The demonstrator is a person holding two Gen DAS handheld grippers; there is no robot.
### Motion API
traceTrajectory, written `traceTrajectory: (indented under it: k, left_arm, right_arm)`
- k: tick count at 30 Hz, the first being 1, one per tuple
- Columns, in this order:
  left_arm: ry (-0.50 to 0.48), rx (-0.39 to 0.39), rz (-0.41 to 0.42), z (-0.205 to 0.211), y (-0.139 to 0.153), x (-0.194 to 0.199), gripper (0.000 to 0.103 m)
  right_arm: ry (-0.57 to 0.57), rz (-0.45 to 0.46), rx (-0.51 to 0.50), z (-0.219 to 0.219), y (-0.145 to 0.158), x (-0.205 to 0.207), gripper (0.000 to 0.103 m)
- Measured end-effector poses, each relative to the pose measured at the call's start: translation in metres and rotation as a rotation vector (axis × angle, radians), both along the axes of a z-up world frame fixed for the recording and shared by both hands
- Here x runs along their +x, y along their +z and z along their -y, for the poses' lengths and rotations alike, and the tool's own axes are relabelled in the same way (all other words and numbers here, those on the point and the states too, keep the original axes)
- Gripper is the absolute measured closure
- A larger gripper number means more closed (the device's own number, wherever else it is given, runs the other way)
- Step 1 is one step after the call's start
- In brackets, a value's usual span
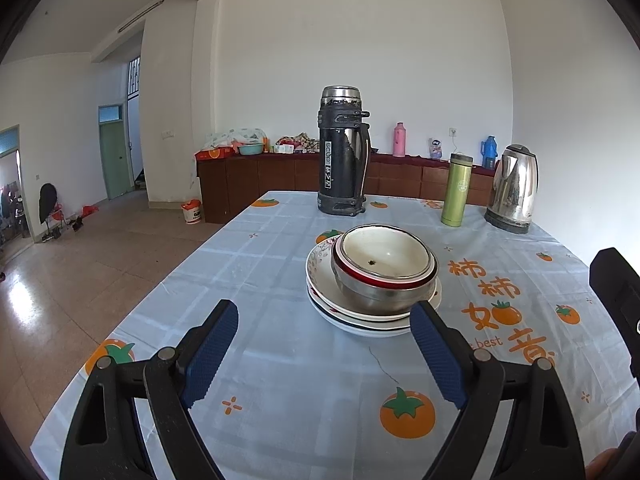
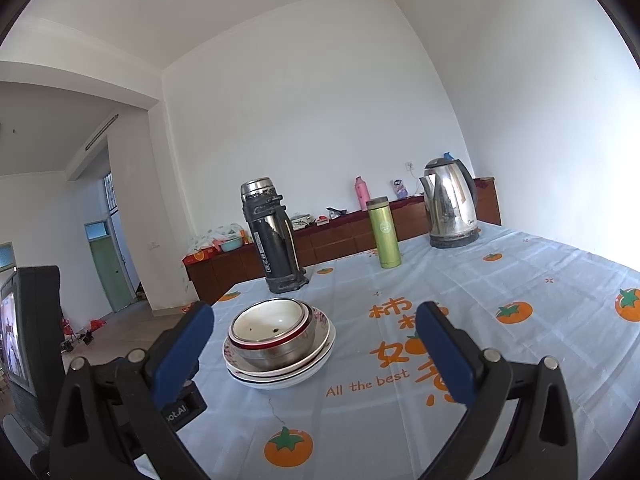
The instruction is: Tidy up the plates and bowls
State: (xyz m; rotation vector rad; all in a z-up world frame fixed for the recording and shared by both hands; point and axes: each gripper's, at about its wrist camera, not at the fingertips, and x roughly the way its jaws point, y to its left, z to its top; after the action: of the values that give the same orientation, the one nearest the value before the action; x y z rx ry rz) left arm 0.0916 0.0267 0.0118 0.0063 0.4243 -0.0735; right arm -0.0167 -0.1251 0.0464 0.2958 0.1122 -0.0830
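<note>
Two grippers, left gripper (image 1: pixel 324 320) and right gripper (image 2: pixel 316 320), both spread wide, grasping nothing. Nested bowls (image 1: pixel 384 264) atop stacked plates (image 1: pixel 320 276), mid-table (image 1: pixel 280 360), dead ahead of left, ahead-left of right; left looks nearer.

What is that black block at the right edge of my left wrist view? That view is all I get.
Observer: Probably part of the right gripper. Its own camera shows its blue fingers wide open, with nothing between them.
Operator: What do the English words on the cloth say? I only see "best".
Observer: "All the best", printed just right of the plates.
Operator: Does my left gripper show from there?
Observer: Seemingly yes: a black body at the left edge, carrying a small lit screen.
</note>
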Motion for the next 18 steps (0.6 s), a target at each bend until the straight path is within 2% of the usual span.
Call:
traceTrajectory:
  k: [18]
  left_arm:
    - [-0.004, 0.004, 0.007, 0.0003, -0.0008, 0.0001, 0.014]
  right_arm:
    - [0.001, 0.003, 0.011, 0.0017, 0.0014, -0.0011, 0.0]
